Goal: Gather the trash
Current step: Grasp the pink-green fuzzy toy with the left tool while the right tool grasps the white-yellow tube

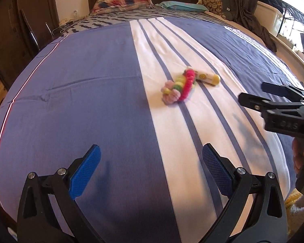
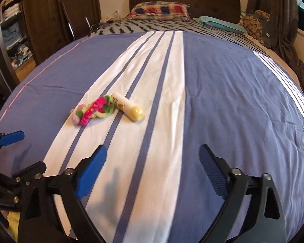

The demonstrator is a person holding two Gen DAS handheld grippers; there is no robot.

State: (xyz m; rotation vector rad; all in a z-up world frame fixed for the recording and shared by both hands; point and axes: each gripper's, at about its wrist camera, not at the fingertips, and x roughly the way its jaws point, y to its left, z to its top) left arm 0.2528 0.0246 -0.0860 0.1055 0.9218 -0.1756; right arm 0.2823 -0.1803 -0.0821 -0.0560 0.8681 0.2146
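A knitted pink, green and yellow item (image 1: 179, 88) lies on the white stripe of the blue bedspread (image 1: 91, 93), next to a small white tube with a yellow cap (image 1: 209, 78). Both also show in the right wrist view: the knitted item (image 2: 93, 109) and the tube (image 2: 127, 109). My left gripper (image 1: 152, 170) is open and empty, well short of them. My right gripper (image 2: 154, 172) is open and empty, nearer than the items and to their right; it also shows at the right edge of the left wrist view (image 1: 251, 95).
A plaid pillow (image 1: 123, 1) and a teal pillow (image 1: 182, 6) lie at the headboard. A dark wardrobe (image 2: 42, 16) stands left of the bed. A curtain and bags (image 1: 243, 6) are at the far right by the window.
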